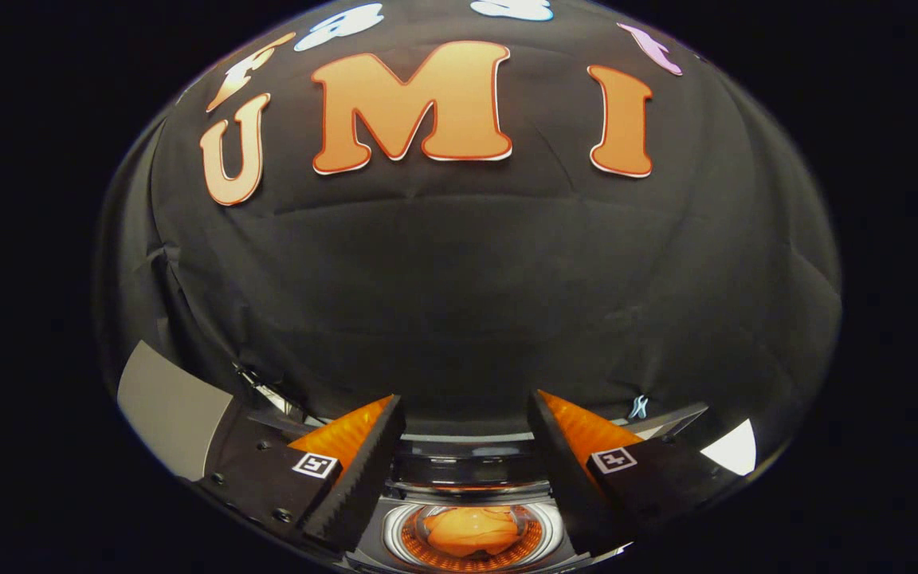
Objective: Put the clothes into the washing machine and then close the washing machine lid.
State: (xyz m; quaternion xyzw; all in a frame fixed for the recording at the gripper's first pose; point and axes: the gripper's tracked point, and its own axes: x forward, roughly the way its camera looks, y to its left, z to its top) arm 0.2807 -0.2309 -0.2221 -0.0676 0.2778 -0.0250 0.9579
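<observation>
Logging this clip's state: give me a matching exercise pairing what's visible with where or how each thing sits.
Things:
1. gripper
2. orange clothes
3. washing machine
4. grey panel

Places or states:
A. inside the round drum, seen through the clear window
B. open, fingers apart, holding nothing
C. off to the left, beyond the left finger
D. below and between the fingers, at the booth wall's foot

Pairs: 1-B, 2-A, 3-D, 4-C
</observation>
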